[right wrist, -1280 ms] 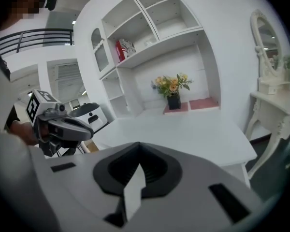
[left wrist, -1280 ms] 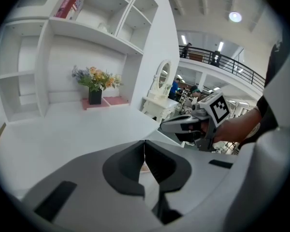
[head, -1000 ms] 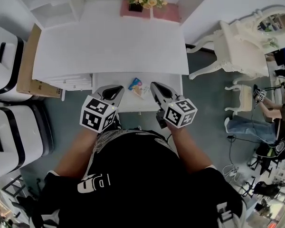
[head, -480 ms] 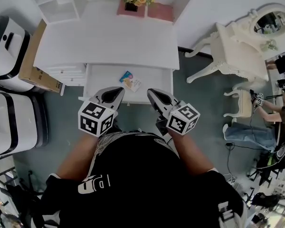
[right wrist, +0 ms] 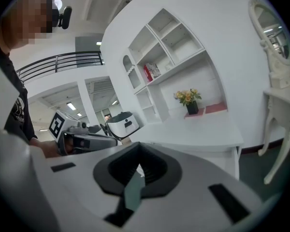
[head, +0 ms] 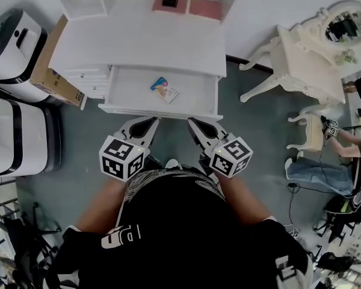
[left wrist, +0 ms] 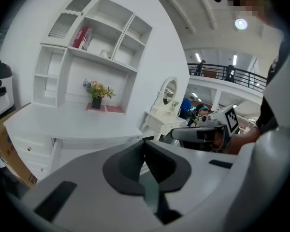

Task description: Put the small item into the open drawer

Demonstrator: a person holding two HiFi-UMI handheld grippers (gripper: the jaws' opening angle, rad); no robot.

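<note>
Both the left tongs (head: 149, 123) and the right tongs (head: 195, 125) were closed on nothing, just before the white open drawer (head: 126, 89). The small colourful flat packet (head: 164, 90) lay inside it, so the task looked finished.

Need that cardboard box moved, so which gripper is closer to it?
Left. The left gripper is right of the cardboard box, nearer the person; the right gripper lies farther right.

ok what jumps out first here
The open drawer of the white desk stands out, a small colourful item lying inside it. The left hand-held gripper and right hand-held gripper hover just in front, both shut and empty. An ornate white dressing table stands at the right.
</note>
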